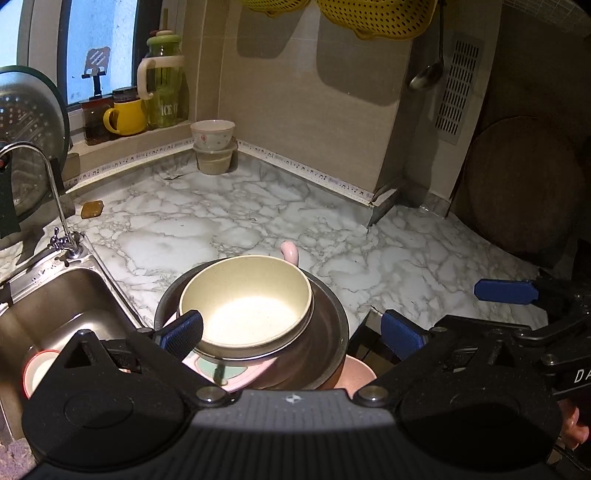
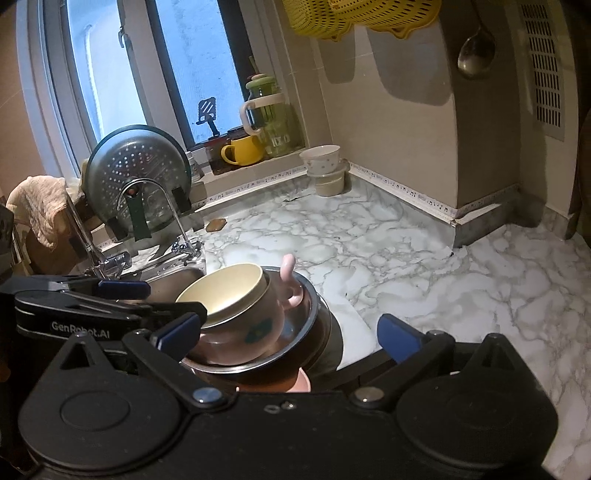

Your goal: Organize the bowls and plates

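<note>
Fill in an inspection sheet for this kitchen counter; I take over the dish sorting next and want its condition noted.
Surface: marble-pattern counter, mostly bare, beside a steel sink.
Job's things: cream bowl tilted inside a steel bowl at the counter's front edge, a pink handle behind it; two stacked bowls in the far corner.
Clutter: brown pad near the tap.
Grippers: left gripper and right gripper both open, jaws wide, holding nothing.
Cables: nothing seen.
Surroundings: yellow mug and green jar on the windowsill; yellow colanders and ladle hanging.
</note>
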Available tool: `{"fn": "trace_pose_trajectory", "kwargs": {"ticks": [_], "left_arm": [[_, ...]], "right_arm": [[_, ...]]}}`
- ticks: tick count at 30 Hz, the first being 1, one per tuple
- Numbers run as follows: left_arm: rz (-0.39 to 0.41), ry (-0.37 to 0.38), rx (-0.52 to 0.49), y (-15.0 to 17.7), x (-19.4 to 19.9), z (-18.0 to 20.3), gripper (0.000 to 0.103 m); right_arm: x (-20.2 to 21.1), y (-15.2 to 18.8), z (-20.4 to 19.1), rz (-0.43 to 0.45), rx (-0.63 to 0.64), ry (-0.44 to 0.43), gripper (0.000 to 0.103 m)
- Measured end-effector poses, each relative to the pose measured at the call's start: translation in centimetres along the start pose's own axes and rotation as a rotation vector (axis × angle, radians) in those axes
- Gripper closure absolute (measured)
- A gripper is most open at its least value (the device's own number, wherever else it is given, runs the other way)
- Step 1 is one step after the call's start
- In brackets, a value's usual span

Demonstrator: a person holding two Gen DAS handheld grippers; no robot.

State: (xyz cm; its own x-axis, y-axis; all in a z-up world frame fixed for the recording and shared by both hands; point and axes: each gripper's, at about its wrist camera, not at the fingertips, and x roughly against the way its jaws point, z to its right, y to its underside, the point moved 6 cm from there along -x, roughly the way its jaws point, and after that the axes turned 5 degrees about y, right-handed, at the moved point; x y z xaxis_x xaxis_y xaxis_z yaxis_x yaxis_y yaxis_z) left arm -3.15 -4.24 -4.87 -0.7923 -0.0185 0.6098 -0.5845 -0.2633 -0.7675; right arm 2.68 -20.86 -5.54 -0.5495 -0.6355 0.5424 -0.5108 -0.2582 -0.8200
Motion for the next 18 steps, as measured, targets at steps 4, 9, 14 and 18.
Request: {"fn": "trace_pose_trajectory", "kwargs": {"ticks": [4,9,14,18], "left_arm": [[-0.008,-0.002,0.002,0.26,0.04,-0.01,0.0],[-0.02,-0.024,-0.023,0.61,0.14,0.14,0.0],[-0.017,-0.032,-0.025,0.67,0.6,0.22,0.0],[-0.014,-0.039,-0.031,0.59,0.84,0.36,0.0]], "right_arm": [[0.29,0.04,-0.06,0.012,-0.01,-0.004,0.0],[0.62,0.16,-0.18,0.014,-0.016,-0.006,0.0],[0.76,0.22,-0.29,0.014,-0.017,-0.009,0.0],[0.94,0.35,-0.32,0.01,-0.028,-0.016,0.0]]}}
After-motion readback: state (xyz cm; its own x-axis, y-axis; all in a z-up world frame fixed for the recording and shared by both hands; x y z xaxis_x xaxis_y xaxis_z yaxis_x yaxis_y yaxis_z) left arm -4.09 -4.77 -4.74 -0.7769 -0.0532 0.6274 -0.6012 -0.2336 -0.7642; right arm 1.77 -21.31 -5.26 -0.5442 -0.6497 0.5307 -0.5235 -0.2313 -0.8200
